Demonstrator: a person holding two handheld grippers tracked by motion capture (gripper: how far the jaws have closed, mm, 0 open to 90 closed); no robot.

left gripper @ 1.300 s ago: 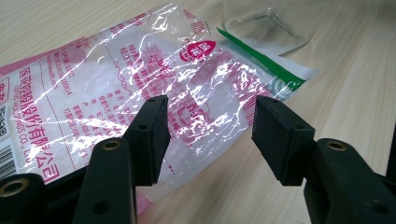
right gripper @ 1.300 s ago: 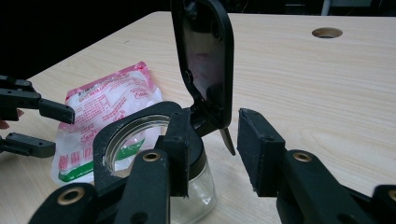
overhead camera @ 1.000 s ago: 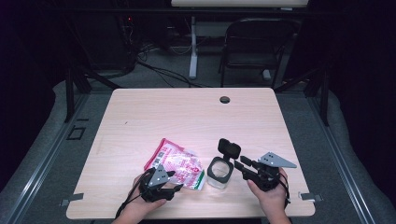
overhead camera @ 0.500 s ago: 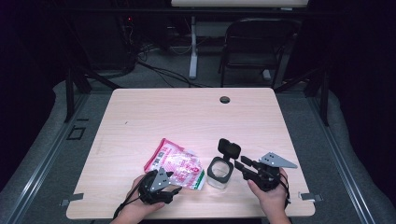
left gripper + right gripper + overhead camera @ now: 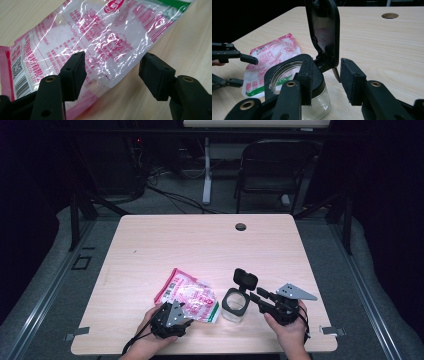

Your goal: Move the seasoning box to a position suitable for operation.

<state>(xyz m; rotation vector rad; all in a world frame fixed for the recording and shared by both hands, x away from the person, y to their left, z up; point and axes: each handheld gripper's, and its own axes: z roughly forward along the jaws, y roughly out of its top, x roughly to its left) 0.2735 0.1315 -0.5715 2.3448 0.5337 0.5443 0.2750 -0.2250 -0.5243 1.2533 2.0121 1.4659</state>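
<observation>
In the lower middle of the high view, a pink-and-clear plastic pouch (image 5: pixel 189 295) printed with red text lies flat on the wooden table (image 5: pixel 200 245). Just to its right stands a clear glass jar (image 5: pixel 235 304) with a black collar and a black flip lid (image 5: pixel 245 278) standing open and upright.

The left hand-held gripper (image 5: pixel 186 314) sits at the pouch's near edge, in the lower left of the frame. In the left gripper view its jaws are spread apart, one over the pouch's lower part and the other over bare table beside the pouch's edge, gripping nothing.

The right hand-held gripper (image 5: pixel 252 295) reaches in from the lower right toward the jar. In the right gripper view its jaws are parted, the left one against the jar's black collar and the right one on the other side of the lid's hinge. They are not closed on anything.
</observation>
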